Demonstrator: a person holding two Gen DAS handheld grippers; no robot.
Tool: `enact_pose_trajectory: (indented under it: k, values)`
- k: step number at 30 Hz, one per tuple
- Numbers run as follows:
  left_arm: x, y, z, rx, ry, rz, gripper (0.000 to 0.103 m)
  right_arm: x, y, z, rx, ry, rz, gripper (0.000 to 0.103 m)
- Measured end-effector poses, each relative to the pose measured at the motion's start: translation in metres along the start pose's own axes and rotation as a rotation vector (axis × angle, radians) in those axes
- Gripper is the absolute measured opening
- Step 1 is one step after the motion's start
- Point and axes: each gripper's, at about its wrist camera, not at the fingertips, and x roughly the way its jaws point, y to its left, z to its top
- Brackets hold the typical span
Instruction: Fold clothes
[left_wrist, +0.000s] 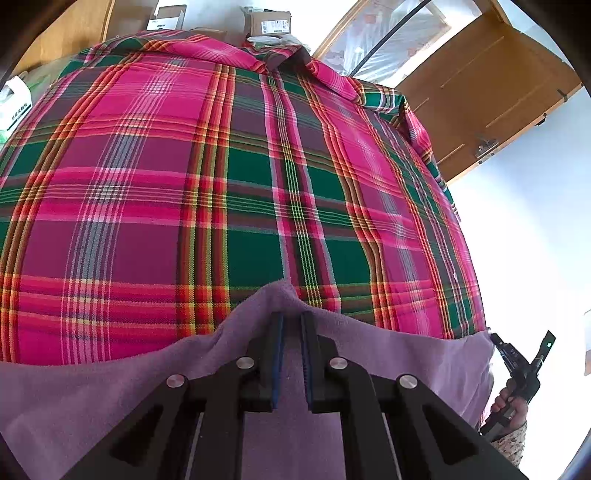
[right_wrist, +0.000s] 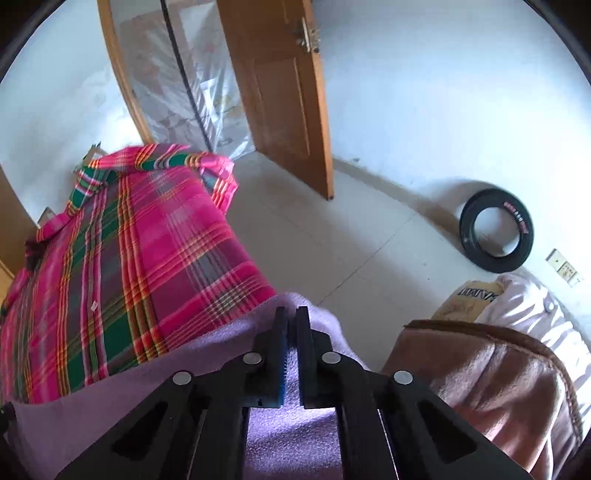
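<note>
Over one plaid cloth (left_wrist: 229, 177), two claws (left_wrist: 291, 321) (right_wrist: 291, 314) pinching one purple garment (left_wrist: 388, 354).

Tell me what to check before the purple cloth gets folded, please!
1. Left gripper pinching the purple cloth: ok, the edge sits between its fingers.
2. Right gripper pinching the same cloth: ok.
3. Cloth stretched flat between the two grippers: cannot tell, only the near edge shows.
4. Plaid sheet ahead free of clutter: ok, nothing lies on the part in view.
5. Brown blanket away from the cloth: cannot tell, it lies close beside the right gripper.
6. Cloth's far edge hanging free: cannot tell, it is out of view.
</note>
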Motion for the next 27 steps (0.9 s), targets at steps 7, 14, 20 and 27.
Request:
enact_pose_trajectory:
  k: [7, 14, 20, 27]
  values:
    - [0.0, -0.001, 0.0, -0.001, -0.003, 0.008, 0.009, 0.01, -0.008, 0.004, 0.012, 0.016, -0.022, 0.001]
    - [0.0, -0.001, 0.0, 0.0, -0.01, 0.015, 0.009, 0.003, -0.006, 0.003, 0.006, 0.033, 0.044, 0.017]
    - [-0.001, -0.003, -0.001, 0.014, -0.022, 0.028, 0.009, -0.022, 0.029, -0.017, -0.136, 0.006, 0.141, 0.027]
    - [-0.002, -0.002, -0.003, 0.02, -0.029, 0.026, 0.009, -0.02, 0.05, -0.029, -0.261, 0.001, 0.0, 0.028]
